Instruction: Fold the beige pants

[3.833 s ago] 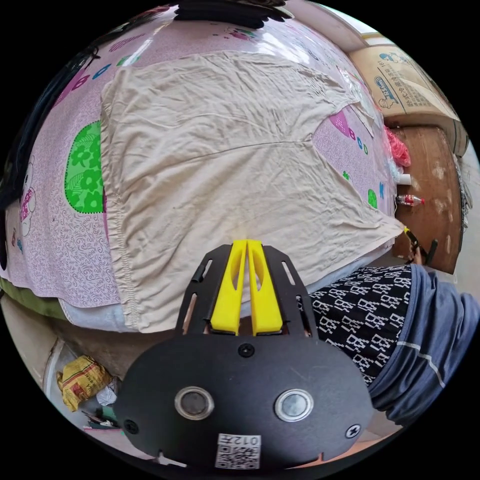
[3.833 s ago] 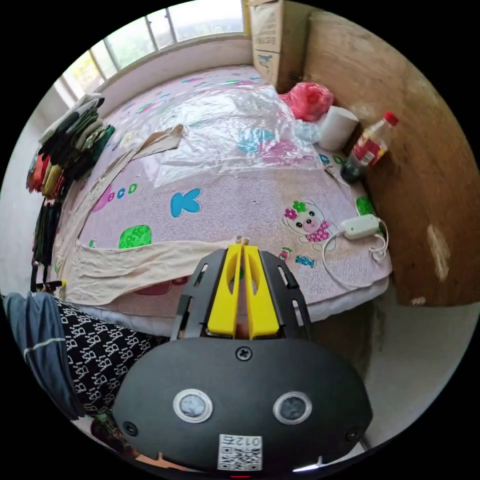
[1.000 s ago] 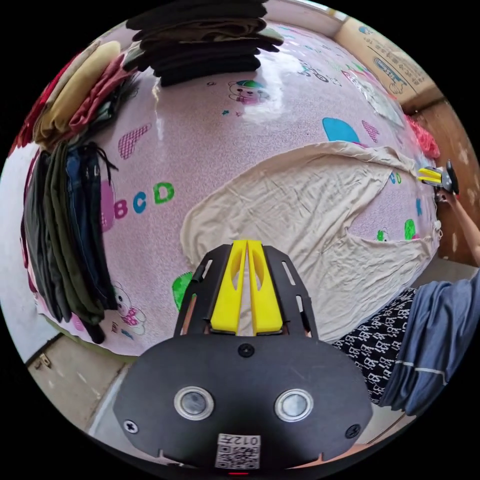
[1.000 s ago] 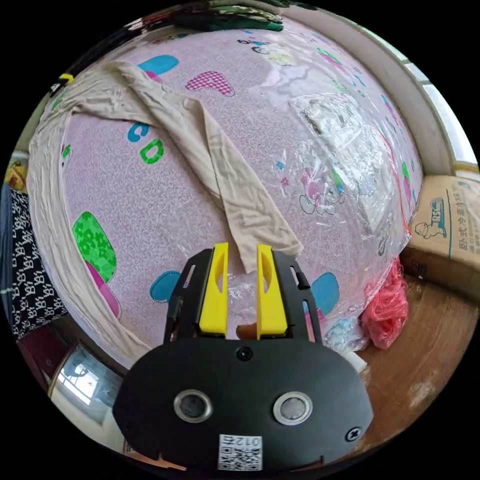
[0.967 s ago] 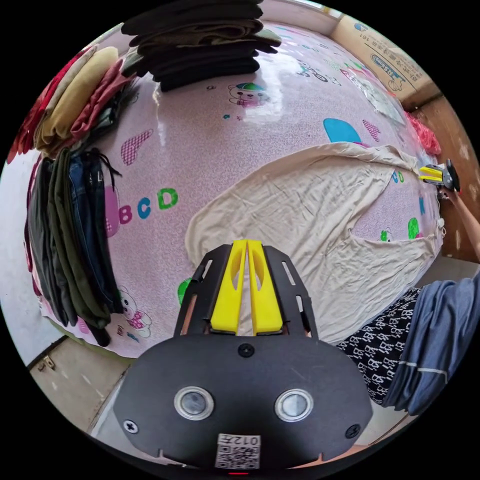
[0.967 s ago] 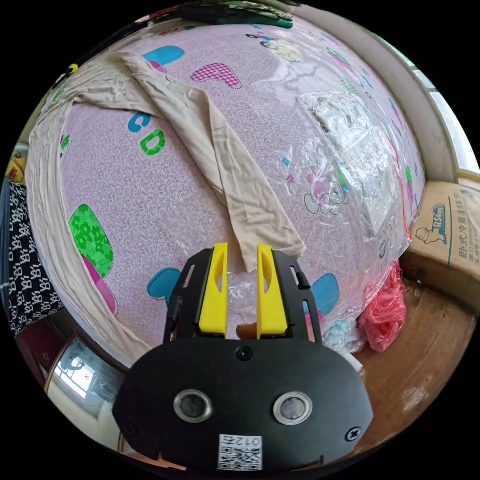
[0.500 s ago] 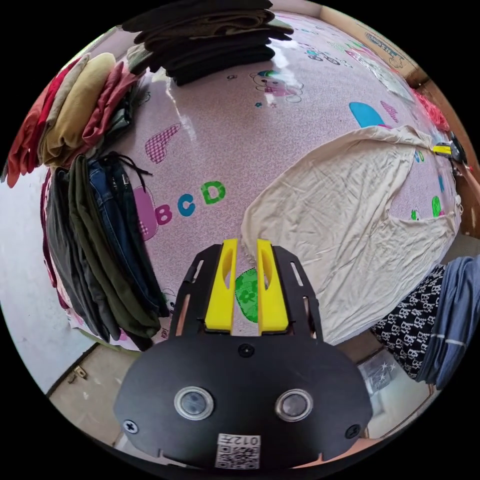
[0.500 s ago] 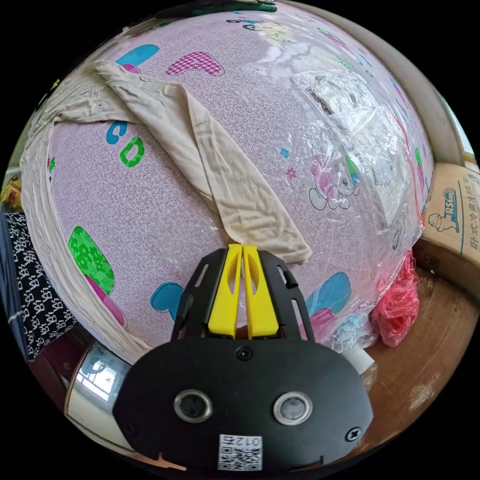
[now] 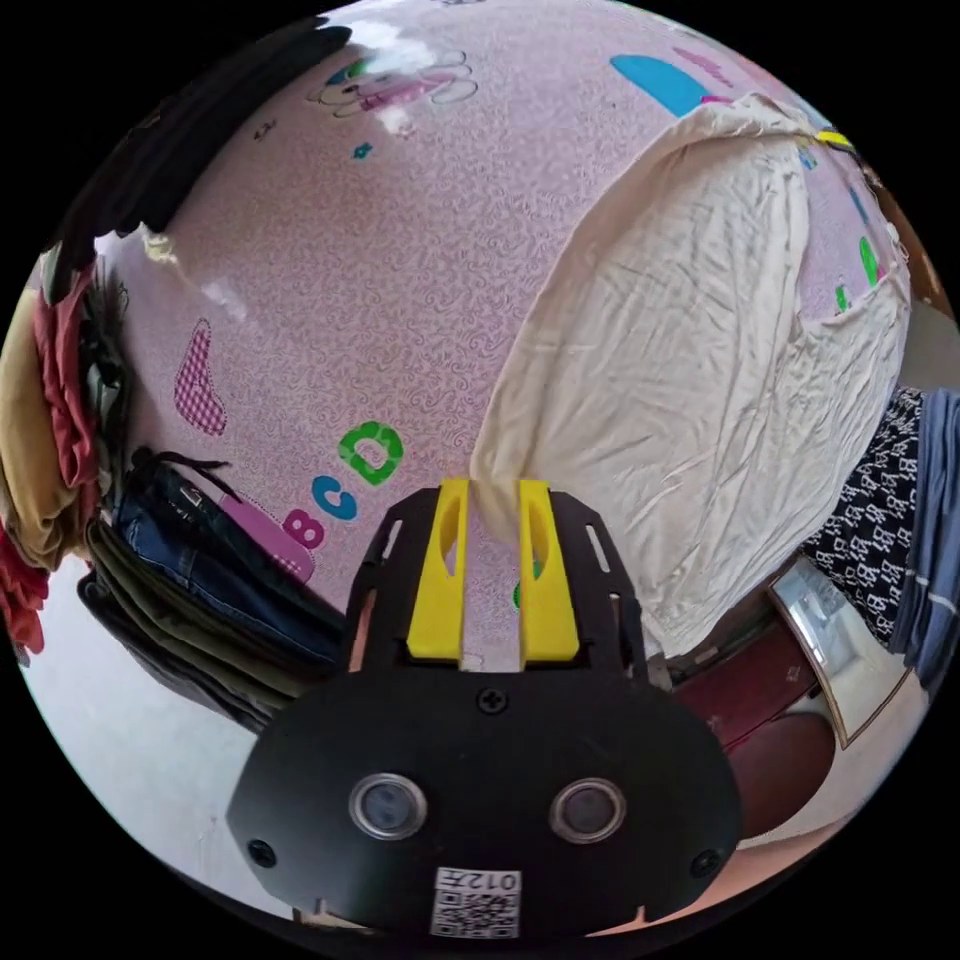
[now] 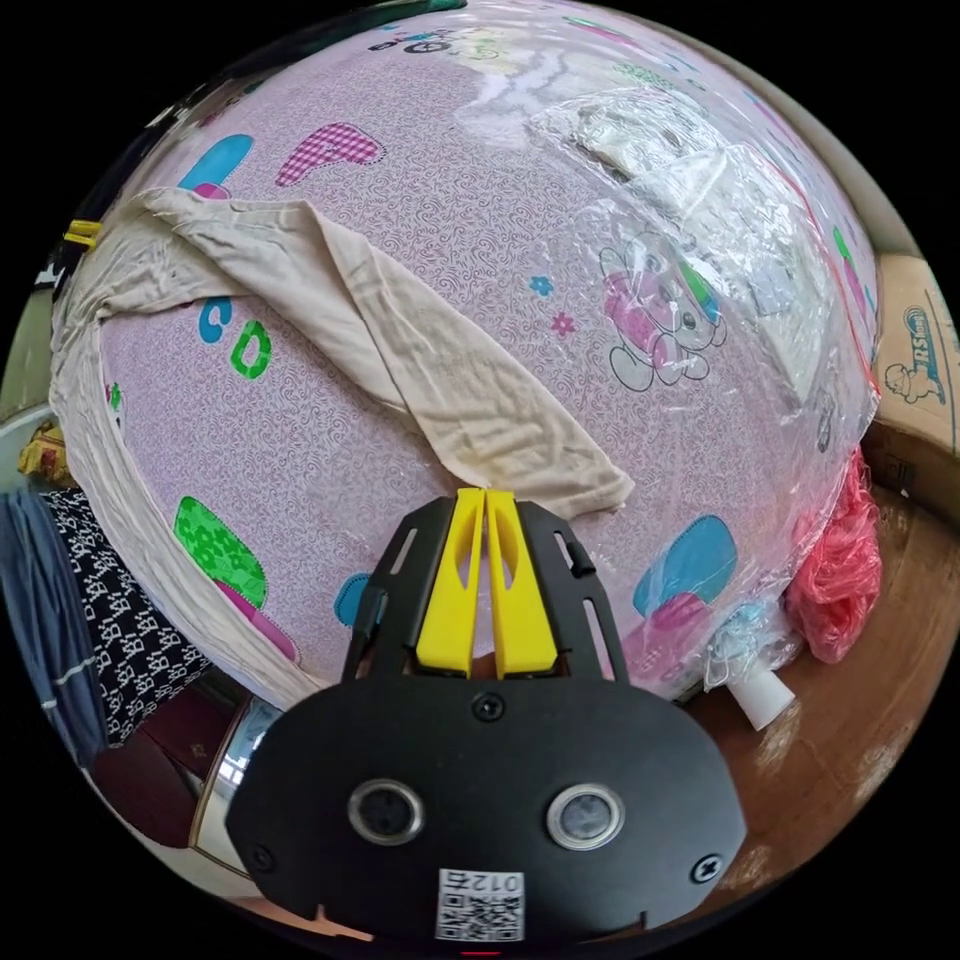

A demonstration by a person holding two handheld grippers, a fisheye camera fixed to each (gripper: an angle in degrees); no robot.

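In the left gripper view, stacked clothes (image 9: 150, 560) lie at the left edge of the pink sheet (image 9: 400, 230). The left gripper (image 9: 493, 497) stands at centre with its yellow jaws parted by a narrow gap; a corner of the pants (image 9: 690, 350) sits at the jaw tips, between them, and neither jaw presses on it. The pants spread flat across the sheet from that corner toward the right, reaching the bed edge beside the person's patterned clothing (image 9: 870, 530). In the right gripper view, the person's clothing (image 10: 110, 620) shows at the left edge. One leg of the pants (image 10: 400, 350) runs across the sheet (image 10: 450, 200) from upper left to its hem at centre. The right gripper (image 10: 485, 497) has its jaws drawn together at the hem edge; whether cloth is caught between them cannot be told. A clear plastic sheet (image 10: 720, 230) covers the bed at upper right, with a cardboard box (image 10: 925, 350) and a red bag (image 10: 840, 570) at the right edge.
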